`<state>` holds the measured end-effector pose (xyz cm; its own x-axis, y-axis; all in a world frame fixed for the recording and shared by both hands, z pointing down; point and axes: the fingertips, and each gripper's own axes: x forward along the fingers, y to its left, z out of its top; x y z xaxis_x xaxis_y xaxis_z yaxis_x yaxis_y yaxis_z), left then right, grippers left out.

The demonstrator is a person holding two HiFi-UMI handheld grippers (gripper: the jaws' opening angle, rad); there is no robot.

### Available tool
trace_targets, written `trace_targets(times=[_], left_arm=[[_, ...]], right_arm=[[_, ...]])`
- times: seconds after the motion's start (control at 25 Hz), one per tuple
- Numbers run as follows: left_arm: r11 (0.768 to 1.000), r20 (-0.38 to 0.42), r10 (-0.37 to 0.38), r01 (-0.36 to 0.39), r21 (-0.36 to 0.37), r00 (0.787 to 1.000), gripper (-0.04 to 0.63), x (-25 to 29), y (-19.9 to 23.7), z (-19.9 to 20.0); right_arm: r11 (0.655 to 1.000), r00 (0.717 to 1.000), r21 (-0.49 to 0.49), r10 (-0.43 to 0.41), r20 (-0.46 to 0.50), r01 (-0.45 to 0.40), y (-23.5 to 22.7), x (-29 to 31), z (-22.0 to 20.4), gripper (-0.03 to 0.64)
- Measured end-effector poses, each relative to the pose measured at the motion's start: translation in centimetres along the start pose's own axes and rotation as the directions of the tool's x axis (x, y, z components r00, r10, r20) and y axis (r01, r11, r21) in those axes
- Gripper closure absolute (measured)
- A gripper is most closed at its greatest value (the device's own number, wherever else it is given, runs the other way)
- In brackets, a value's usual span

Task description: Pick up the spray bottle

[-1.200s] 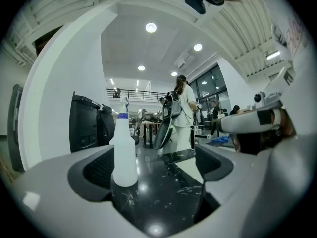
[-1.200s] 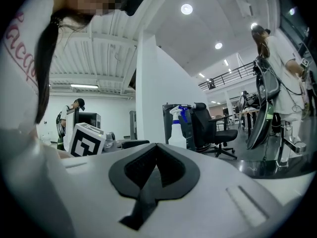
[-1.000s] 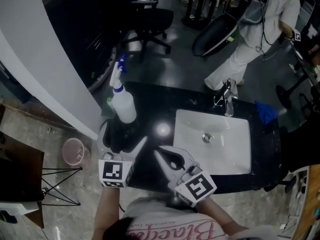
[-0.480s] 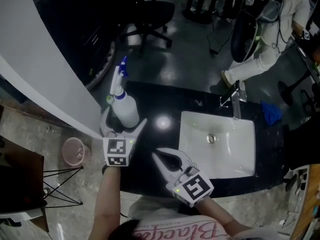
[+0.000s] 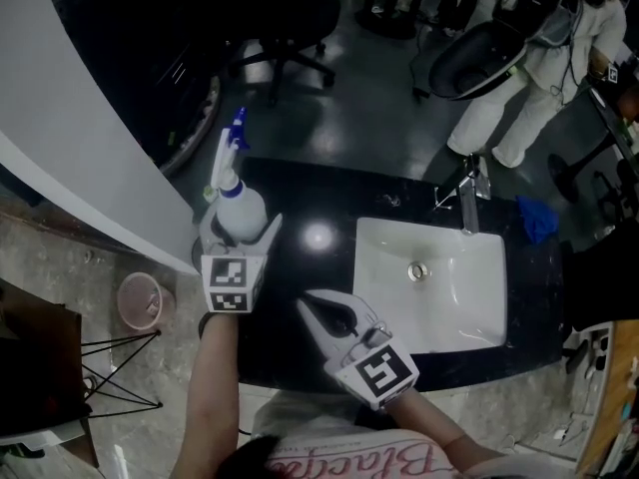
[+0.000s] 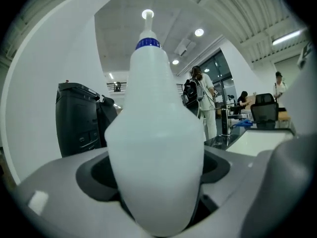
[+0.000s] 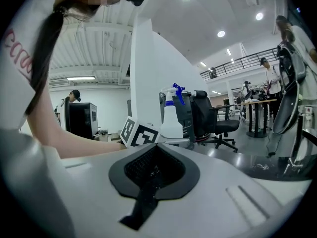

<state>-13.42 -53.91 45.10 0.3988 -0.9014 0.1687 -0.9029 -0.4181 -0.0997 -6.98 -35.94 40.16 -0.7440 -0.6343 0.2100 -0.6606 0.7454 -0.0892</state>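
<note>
The spray bottle (image 5: 241, 206), white with a blue trigger head, stands upright at the back left corner of the black counter (image 5: 300, 267). My left gripper (image 5: 240, 226) reaches around its lower body, one jaw on each side. The jaws are closing, and the pads sit close to the bottle without visibly pressing it. In the left gripper view the bottle (image 6: 154, 143) fills the middle of the picture. My right gripper (image 5: 303, 301) hovers over the counter's front part, shut and empty. From the right gripper view the bottle (image 7: 172, 119) shows beyond the left gripper's marker cube (image 7: 138, 133).
A white sink (image 5: 371, 297) with a faucet (image 5: 469, 196) is set into the counter on the right, and a blue cloth (image 5: 533, 222) lies beyond it. A white wall panel (image 5: 90, 168) borders the counter's left end. On the floor stand a pink bin (image 5: 145, 299) and an office chair (image 5: 290, 18). A person (image 5: 519, 88) is at the far right.
My left gripper has moved forward to the bottle and its jaws now flank the bottle's body, narrower than half a second ago. The right gripper has shifted only slightly.
</note>
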Motion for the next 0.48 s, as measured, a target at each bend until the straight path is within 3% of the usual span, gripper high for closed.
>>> trace_targets(times=[0.28, 0.48], left_arm=[[1.000, -0.010, -0.008, 0.008, 0.024, 1.000, 0.172, -0.7, -0.8, -0.1], [1.000, 0.025, -0.005, 0.005, -0.009, 1.000, 0.172, -2.4, -1.1, 1.0]], right_arm=[[1.000, 1.000, 0.006, -0.027, -0.009, 0.027, -0.1, -1.0, -0.6, 0.615], [0.999, 0.999, -0.007, -0.049, -0.007, 0.049, 0.0, -1.8, -0.2, 0.615]])
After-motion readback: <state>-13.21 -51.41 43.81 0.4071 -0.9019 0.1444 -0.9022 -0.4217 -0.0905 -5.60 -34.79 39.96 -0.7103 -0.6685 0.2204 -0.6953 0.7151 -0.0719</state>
